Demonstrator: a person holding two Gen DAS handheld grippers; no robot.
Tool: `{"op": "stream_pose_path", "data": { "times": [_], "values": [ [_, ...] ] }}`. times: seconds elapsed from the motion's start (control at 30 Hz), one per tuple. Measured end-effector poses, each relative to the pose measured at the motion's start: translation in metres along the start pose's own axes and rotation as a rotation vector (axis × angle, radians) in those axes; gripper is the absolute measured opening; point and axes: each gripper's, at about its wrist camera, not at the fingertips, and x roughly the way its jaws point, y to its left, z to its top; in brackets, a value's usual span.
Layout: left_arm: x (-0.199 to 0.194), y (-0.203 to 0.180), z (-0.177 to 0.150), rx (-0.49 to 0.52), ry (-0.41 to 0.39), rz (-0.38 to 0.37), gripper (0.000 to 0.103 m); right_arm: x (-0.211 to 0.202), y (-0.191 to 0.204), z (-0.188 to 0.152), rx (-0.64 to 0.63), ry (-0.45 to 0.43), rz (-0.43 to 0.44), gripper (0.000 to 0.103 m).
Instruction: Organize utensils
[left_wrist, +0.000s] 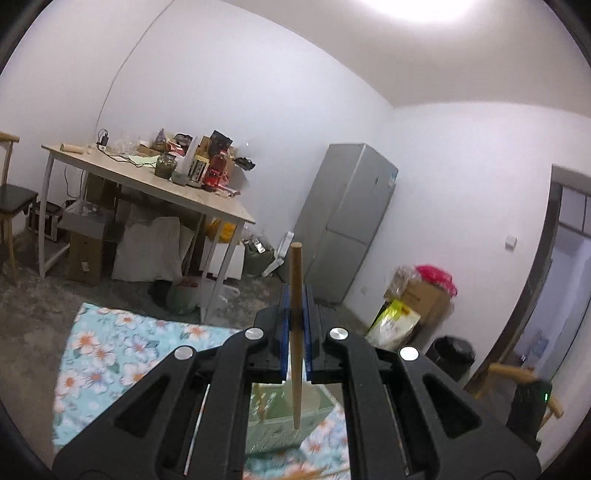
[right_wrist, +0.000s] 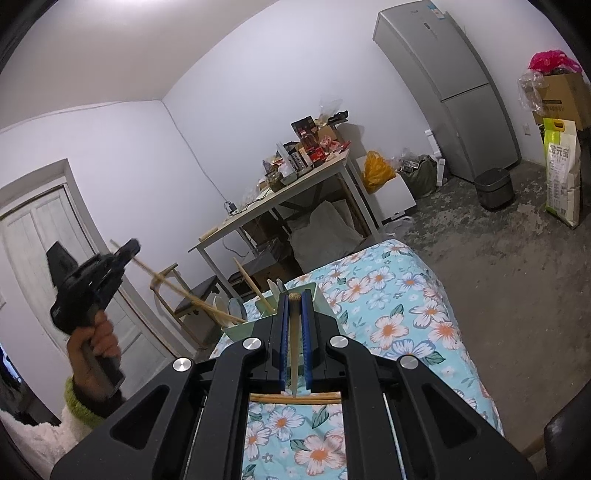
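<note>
Your left gripper (left_wrist: 295, 314) clamped tight on wooden chopstick (left_wrist: 296, 332), raised above green holder (right_wrist: 295, 295). Your right gripper (right_wrist: 294, 314) pinched tight on second chopstick (right_wrist: 294, 354), just above holder on floral cloth (right_wrist: 399, 317). Two more chopsticks (right_wrist: 295, 398) lie on cloth.

We look forward from each wrist along its claw, roughly level, close over the floral cloth (left_wrist: 110, 347). Both views share the cluttered counter (right_wrist: 266, 206), the grey fridge (left_wrist: 343, 221) and the green holder (right_wrist: 258, 325).
</note>
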Motion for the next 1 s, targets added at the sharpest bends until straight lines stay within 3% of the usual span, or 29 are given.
{"op": "stream_pose_path", "data": {
  "times": [0.33,0.5,0.67,0.77,1.0],
  "values": [
    [0.058,0.001,-0.031,0.063,0.010,0.085,0.005,0.009,-0.009,-0.002,0.020,0.022,-0.007,0.007],
    [0.074,0.018,-0.055,0.011,0.057,0.072,0.005,0.011,-0.007,-0.002,0.011,0.029,-0.015,0.007],
    [0.068,0.026,-0.057,-0.009,0.028,0.053,0.043,0.011,-0.003,0.000,-0.004,0.026,-0.022,0.007],
    [0.058,0.027,-0.053,-0.004,-0.002,0.057,0.054,0.011,0.005,0.004,-0.023,0.014,-0.016,0.007],
    [0.013,0.028,-0.052,0.049,-0.040,0.107,0.071,0.003,0.039,0.032,-0.116,-0.071,0.035,0.007]
  ]
}}
